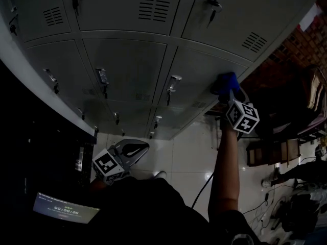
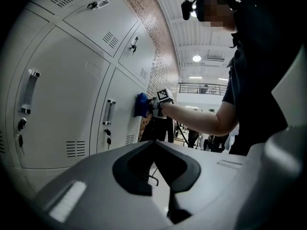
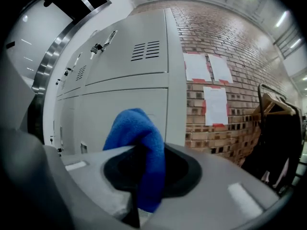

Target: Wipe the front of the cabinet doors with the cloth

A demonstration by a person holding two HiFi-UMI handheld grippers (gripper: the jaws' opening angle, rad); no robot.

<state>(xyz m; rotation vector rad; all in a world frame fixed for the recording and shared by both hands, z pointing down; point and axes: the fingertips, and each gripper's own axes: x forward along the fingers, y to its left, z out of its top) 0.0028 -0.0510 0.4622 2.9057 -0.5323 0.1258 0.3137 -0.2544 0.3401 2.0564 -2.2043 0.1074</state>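
The fingers of the right gripper [image 3: 144, 186] are clenched on a fold of the blue cloth [image 3: 136, 138], whose soft wad bulges ahead of them; it looks light, limp and fleecy, so a pinch deep in the bunch should hold while rubbing. Only the left gripper view shows the wad pressed against the cabinet door [image 2: 123, 87], past its handle [image 2: 109, 111]; the left gripper [image 2: 154, 147], fingers closed on nothing, hangs well apart
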